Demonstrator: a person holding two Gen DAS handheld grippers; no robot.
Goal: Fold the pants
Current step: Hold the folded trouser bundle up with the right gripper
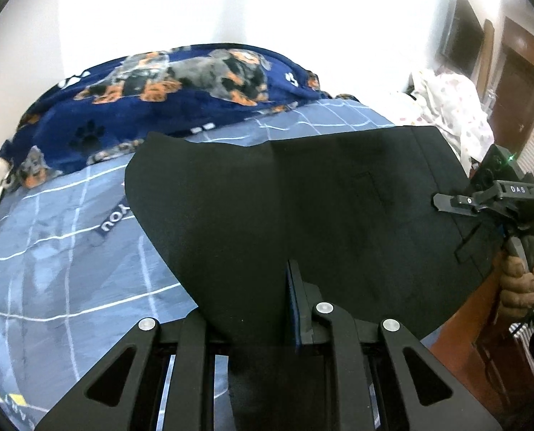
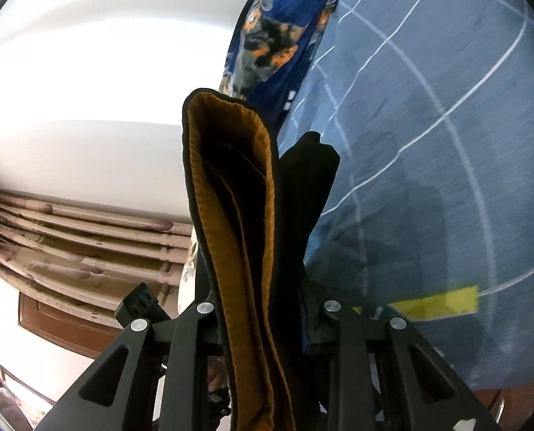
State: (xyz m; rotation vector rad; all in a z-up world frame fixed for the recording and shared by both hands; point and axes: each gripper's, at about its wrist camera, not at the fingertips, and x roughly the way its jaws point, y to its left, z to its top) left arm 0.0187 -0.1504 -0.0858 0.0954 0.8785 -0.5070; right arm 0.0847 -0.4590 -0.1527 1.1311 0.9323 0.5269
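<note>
In the left wrist view the black pants (image 1: 303, 215) fill the middle of the frame, held up in a broad flat panel above the bed (image 1: 51, 244), which wears a blue-grey cover with a white grid. The left gripper (image 1: 263, 309) sits at the bottom centre, its jaws drawn narrow and pinching the lower edge of the cloth, whose fabric runs down between the two linkages. At the right edge of the same frame the right gripper (image 1: 443, 203) meets the pants at their right border, near a belt loop, with a hand (image 1: 522, 283) wrapped around its handle lower right. A dark-blue dog-print blanket (image 1: 159, 100) lies heaped across the upper left of the bed, and pale patterned bedding (image 1: 450, 107) sits at the upper right.

In the right wrist view the waistband (image 2: 231, 233) rises from the bottom centre, its mustard-coloured lining facing the lens and the black outer cloth folded just beside it. The right gripper (image 2: 263, 323) has its jaws closed tight on that band. The grid-patterned bed cover (image 2: 446, 143) fills the right half, and a pleated curtain (image 2: 87, 237) hangs at the left.
</note>
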